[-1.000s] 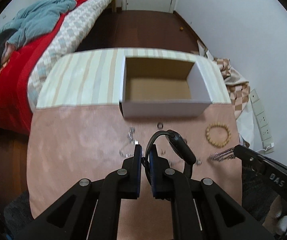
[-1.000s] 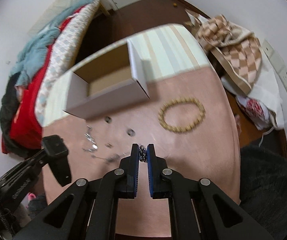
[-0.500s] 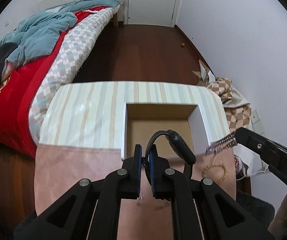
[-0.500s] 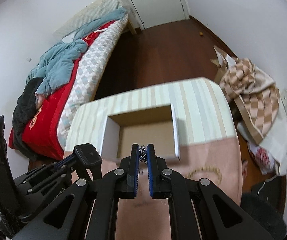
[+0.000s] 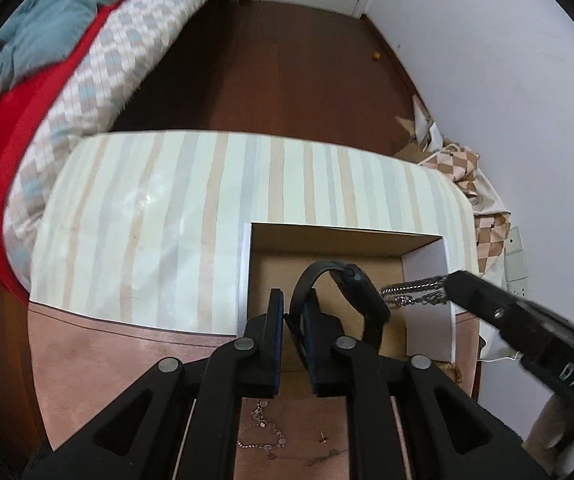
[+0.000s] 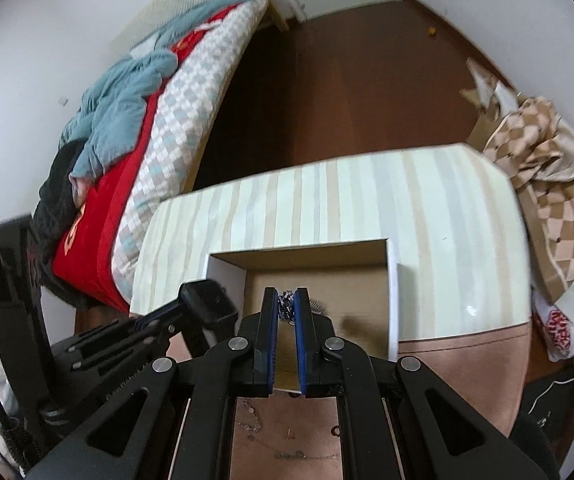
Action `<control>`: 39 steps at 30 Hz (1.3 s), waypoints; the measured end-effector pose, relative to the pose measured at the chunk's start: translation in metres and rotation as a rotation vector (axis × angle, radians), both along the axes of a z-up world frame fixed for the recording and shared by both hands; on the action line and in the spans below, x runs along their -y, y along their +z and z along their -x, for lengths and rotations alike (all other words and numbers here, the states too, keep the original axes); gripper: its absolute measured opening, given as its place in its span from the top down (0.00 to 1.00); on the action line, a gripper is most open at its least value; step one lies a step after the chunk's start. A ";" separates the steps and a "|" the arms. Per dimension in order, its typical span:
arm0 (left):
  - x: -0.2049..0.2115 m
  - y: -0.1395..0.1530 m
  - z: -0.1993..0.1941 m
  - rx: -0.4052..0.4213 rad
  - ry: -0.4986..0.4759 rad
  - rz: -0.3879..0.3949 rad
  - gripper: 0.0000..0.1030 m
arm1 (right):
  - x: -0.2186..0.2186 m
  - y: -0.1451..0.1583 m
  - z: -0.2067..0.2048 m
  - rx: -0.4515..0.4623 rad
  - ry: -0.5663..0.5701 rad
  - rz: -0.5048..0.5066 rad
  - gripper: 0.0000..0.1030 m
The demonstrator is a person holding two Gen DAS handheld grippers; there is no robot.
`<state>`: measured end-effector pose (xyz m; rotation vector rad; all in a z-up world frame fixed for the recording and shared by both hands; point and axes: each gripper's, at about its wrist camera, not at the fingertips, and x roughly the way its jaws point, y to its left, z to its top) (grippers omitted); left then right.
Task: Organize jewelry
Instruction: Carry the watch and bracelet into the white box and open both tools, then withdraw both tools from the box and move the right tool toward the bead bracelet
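Note:
My left gripper (image 5: 294, 308) is shut on the strap of a black smartwatch (image 5: 357, 288) and holds it over the open white cardboard box (image 5: 245, 272). My right gripper (image 6: 286, 305) is shut on a silver chain bracelet (image 6: 286, 307), also above the box (image 6: 391, 292). In the left wrist view the chain (image 5: 415, 290) hangs from the right gripper's tip over the box's right side. The watch (image 6: 207, 300) shows at the left in the right wrist view. Thin chains (image 5: 261, 436) and small pieces lie on the pink mat (image 5: 99, 360) below.
The box stands on a striped tabletop (image 5: 167, 208). A bed with red and checked covers (image 5: 67, 80) is to the left. A checked cloth and bags (image 6: 547, 184) lie on the floor at the right. A wall socket strip (image 5: 517, 264) is at the right.
Both grippers have moved forward from above the mat to above the open box, carrying the watch and the chain. The beaded bracelet is now almost hidden behind my left gripper.

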<state>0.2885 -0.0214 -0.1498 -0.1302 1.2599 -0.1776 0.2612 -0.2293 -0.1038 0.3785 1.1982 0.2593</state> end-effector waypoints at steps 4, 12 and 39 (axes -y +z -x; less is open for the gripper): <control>0.003 -0.005 -0.011 -0.037 0.011 0.022 0.84 | 0.002 -0.020 -0.012 -0.057 0.018 -0.044 0.91; 0.002 0.014 -0.016 0.020 0.030 0.017 0.32 | 0.016 -0.022 -0.015 -0.078 -0.018 -0.024 0.80; -0.022 0.030 0.078 0.204 0.103 -0.286 0.01 | -0.020 0.000 0.076 0.049 -0.061 0.488 0.04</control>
